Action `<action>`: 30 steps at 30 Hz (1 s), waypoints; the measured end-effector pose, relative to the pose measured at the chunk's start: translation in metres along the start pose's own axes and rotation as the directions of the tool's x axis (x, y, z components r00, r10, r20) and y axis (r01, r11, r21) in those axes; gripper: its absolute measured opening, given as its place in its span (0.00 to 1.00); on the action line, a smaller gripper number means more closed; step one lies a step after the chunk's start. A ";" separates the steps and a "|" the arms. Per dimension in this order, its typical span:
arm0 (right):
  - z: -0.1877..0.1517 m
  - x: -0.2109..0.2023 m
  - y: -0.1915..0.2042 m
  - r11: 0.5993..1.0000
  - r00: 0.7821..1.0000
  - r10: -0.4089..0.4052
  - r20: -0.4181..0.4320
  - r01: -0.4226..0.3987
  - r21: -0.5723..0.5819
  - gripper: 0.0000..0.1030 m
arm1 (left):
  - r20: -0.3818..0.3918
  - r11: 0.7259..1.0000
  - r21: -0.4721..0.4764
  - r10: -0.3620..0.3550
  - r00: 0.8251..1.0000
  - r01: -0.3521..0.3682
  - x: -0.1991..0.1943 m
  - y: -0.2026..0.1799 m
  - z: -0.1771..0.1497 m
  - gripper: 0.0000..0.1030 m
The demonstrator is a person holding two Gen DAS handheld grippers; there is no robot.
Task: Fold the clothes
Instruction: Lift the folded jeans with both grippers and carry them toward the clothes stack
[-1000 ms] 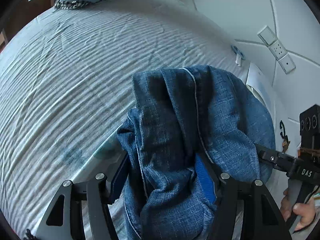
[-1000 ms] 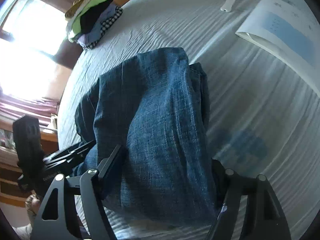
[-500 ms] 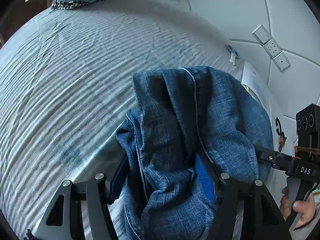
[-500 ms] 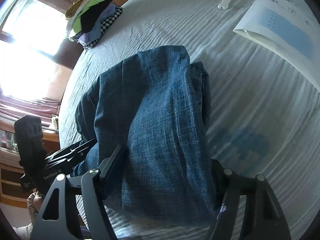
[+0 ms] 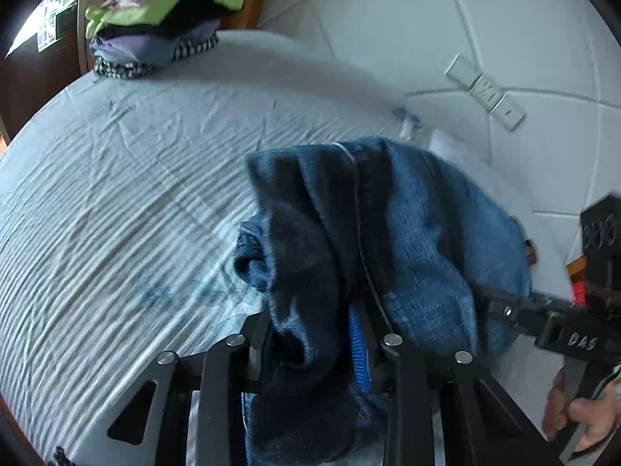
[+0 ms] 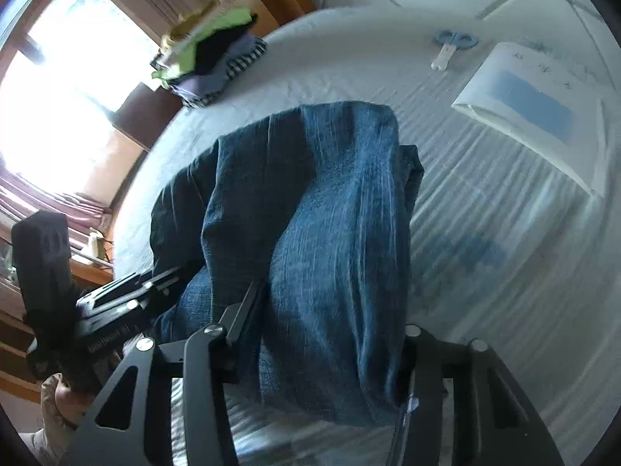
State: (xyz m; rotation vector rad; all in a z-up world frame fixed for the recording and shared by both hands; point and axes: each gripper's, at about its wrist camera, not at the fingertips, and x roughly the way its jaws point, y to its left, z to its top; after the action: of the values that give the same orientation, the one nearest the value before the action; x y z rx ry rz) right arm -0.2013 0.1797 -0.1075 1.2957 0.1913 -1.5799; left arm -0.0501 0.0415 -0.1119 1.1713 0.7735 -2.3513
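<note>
While both tongs [image 5: 314, 334] [image 6: 330, 318] clamp jeans [image 6: 310, 233]: striped bedsheet [image 5: 116, 194], white padded wall [image 5: 427, 39].

A: What kind of room is this?

B: Somebody's bedroom. There's a bed with a wrinkled white sheet [image 5: 116, 202], a padded headboard [image 5: 388, 31] with wall sockets [image 5: 485, 91] at 2 o'clock, a stack of folded clothes [image 6: 209, 66] at 11, and a sunny window with curtains [image 6: 58, 89] at 9.
</note>
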 end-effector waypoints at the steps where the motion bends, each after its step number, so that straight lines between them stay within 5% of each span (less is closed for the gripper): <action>1: -0.004 -0.010 0.004 1.000 1.000 0.012 0.018 -0.012 0.003 0.45 | 0.007 1.000 0.006 -0.004 1.000 0.004 -0.008 0.000 0.001 0.30; 6: -0.017 -0.061 0.032 0.999 0.993 0.036 0.108 -0.034 -0.016 0.45 | 0.016 0.999 0.046 -0.002 1.000 0.001 -0.039 0.007 0.006 0.30; 14: -0.029 -0.077 0.067 0.999 0.990 0.050 0.135 -0.049 -0.011 0.45 | 0.031 0.994 0.111 0.001 1.000 -0.005 -0.089 0.019 0.015 0.30; 17: -0.024 -0.057 0.083 0.999 0.990 0.037 0.138 -0.039 0.013 0.45 | 0.031 0.991 0.135 -0.003 1.000 -0.002 -0.102 0.028 0.019 0.30; 24: -0.013 0.003 0.131 0.991 0.985 -0.037 0.170 0.014 0.133 0.45 | -0.040 0.971 0.223 -0.078 0.996 0.085 -0.071 0.114 0.061 0.30; 30: 0.005 0.054 0.176 0.974 0.984 -0.058 0.168 0.019 0.227 0.45 | -0.091 0.956 0.278 -0.067 0.994 0.090 -0.068 0.174 0.097 0.30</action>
State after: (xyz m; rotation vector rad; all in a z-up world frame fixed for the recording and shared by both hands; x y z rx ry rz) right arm -0.0628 0.0649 -0.0680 1.3229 -0.0740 -1.7777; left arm 0.0298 -0.1463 -0.0601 1.3810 0.5288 -2.5569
